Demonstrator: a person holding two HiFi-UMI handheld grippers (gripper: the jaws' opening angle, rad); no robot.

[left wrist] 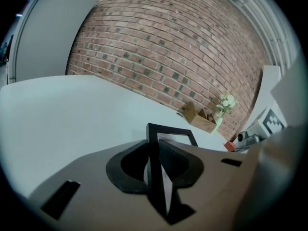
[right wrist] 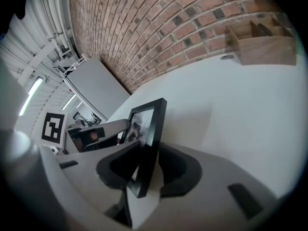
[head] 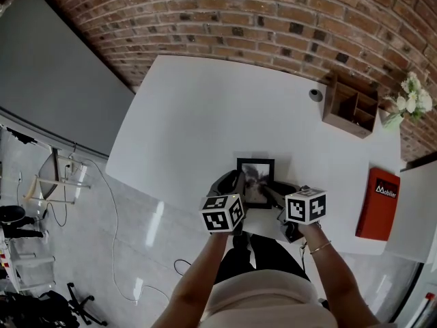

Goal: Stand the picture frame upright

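Left gripper (left wrist: 155,147) and right gripper (right wrist: 150,148) clamp the black rectangular picture frame (head: 256,176) at the white table's (head: 205,115) six o'clock. The next move is probably to tilt it upright.

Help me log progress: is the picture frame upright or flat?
Neither: the picture frame is tilted, clamped by left gripper and right gripper at its edges.

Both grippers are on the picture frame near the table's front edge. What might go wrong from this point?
1. The left gripper and right gripper each pinch only a thin edge of the picture frame, so it may twist or slip between the jaws.
2. The frame sits close to the near edge of the table; released while leaning, it might drop off.
3. No propped back stand is clearly visible; let go now, it may tip flat.
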